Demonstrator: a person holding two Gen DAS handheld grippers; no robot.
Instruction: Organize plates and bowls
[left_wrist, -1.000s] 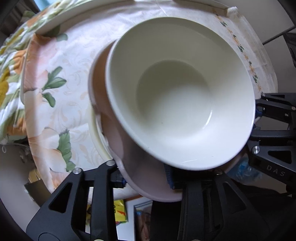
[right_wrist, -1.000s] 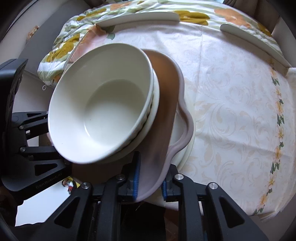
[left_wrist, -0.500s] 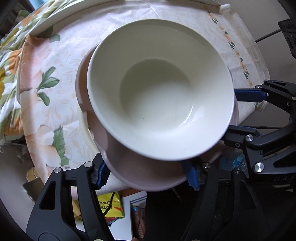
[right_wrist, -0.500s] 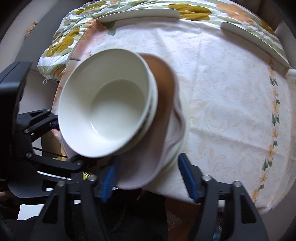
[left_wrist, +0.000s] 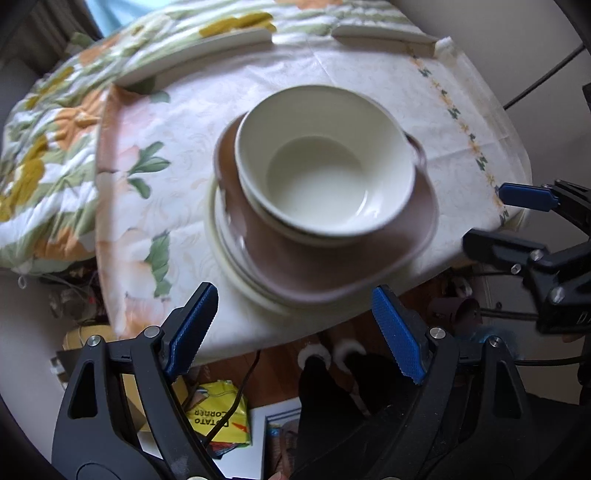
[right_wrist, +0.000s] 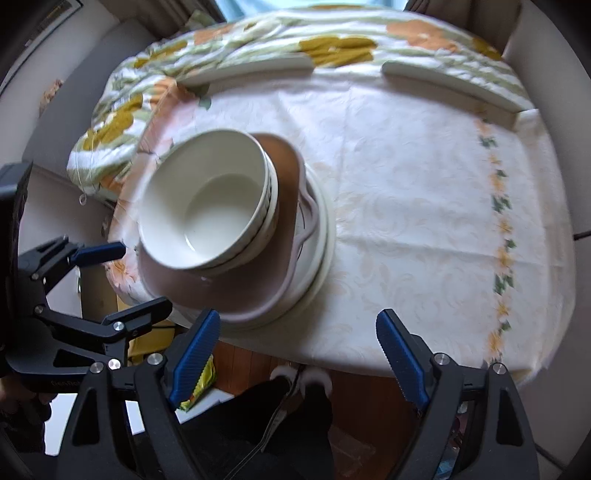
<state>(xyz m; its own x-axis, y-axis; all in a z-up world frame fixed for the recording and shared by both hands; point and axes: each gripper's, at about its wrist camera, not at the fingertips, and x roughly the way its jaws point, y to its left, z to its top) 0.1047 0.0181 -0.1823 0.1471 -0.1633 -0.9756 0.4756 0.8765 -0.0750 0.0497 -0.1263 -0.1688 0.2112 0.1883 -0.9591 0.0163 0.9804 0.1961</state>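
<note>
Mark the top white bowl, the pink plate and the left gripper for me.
top white bowl (left_wrist: 317, 181), left wrist view, on its inner floor.
pink plate (left_wrist: 332, 266), left wrist view, on its bare near side.
left gripper (left_wrist: 295, 328), left wrist view, midway between the open blue fingertips.

Stack of crockery near the table's near-left edge. Uppermost, a cream bowl (left_wrist: 325, 162) (right_wrist: 207, 199), upright and empty, nested in a second bowl (right_wrist: 271, 206) of which only the rim shows. Both rest on a mauve plate with a wavy rim (left_wrist: 332, 266) (right_wrist: 251, 288), which lies on cream round plates (left_wrist: 221, 243) (right_wrist: 321, 251) projecting at left and right.
</note>
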